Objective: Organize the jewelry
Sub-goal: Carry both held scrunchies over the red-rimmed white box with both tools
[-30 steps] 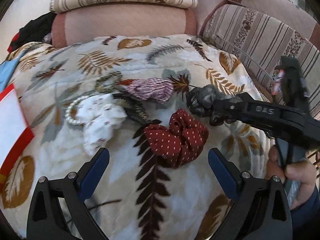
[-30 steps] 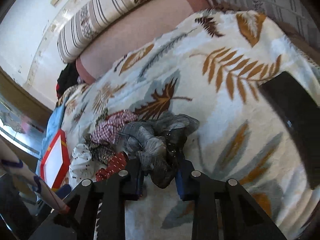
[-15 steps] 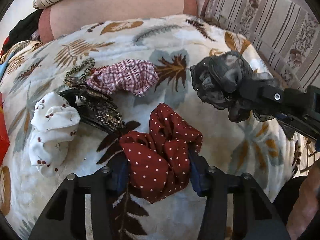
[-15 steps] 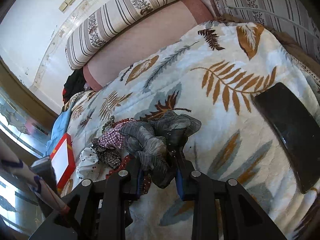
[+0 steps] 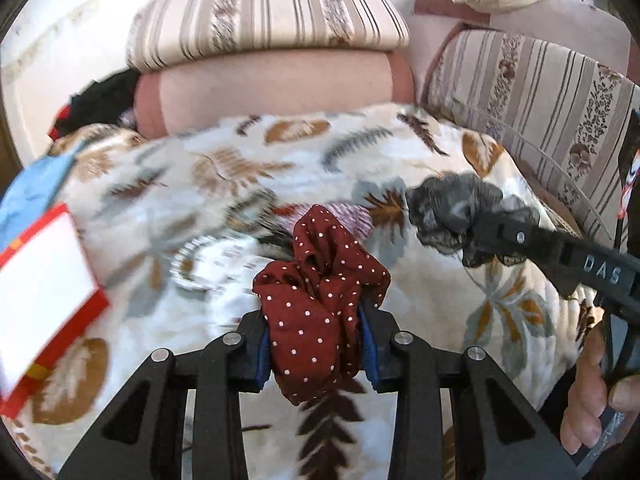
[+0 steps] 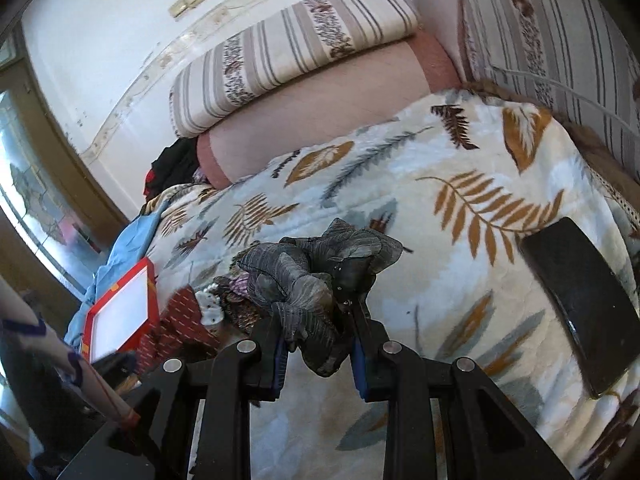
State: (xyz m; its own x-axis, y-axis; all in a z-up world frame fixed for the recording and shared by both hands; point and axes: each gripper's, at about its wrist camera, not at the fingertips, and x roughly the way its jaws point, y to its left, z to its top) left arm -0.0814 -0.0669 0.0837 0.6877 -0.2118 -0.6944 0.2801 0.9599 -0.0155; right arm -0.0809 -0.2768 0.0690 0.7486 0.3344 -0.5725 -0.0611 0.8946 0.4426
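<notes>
— Scrunchies first! Our left gripper [image 5: 316,344] has just squeezed in on the red dotted scrunchie [image 5: 320,300], up off the leaf blanket [image 5: 432,312].

— We pinch the grey scrunchie [image 6: 308,280] tight in our right gripper [image 6: 318,354].

Leaf-print blanket spread over a bed, with small items scattered on it

The cream blanket [image 6: 460,216] with brown, orange and grey leaves fills the middle of both views. On it, at the left of the frame, lies a red-framed white board [image 5: 36,304] beside a blue cloth [image 5: 28,188]; a blurred cluster of hair accessories [image 6: 232,304] sits near centre, and a dark curved object [image 6: 576,304] rests at right.
</notes>
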